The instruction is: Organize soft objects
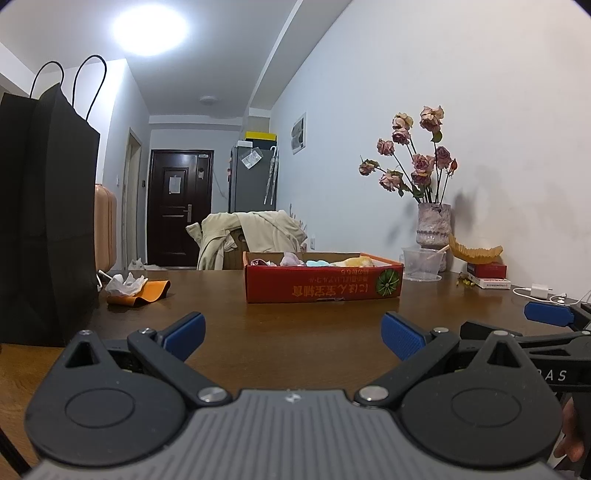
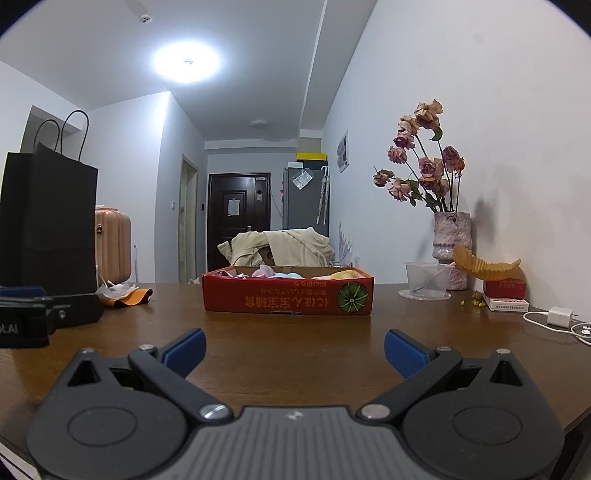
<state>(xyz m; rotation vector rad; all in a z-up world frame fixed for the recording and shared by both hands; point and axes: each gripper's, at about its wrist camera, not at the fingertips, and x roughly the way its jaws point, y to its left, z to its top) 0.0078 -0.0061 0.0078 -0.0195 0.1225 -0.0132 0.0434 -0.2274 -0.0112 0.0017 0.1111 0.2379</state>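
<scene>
I've got the shallow red cardboard box (image 1: pixel 323 282) of pastel soft objects (image 2: pixel 291 274) straight ahead, well apart from both tools. My left gripper (image 1: pixel 293 334) gapes wide, empty; right gripper (image 2: pixel 294 350) likewise. Brown wooden table (image 2: pixel 295 332), black paper bag (image 1: pixel 44 221) left, white walls.

Glaring ceiling light (image 1: pixel 149 27), fisheye-warped edges
</scene>
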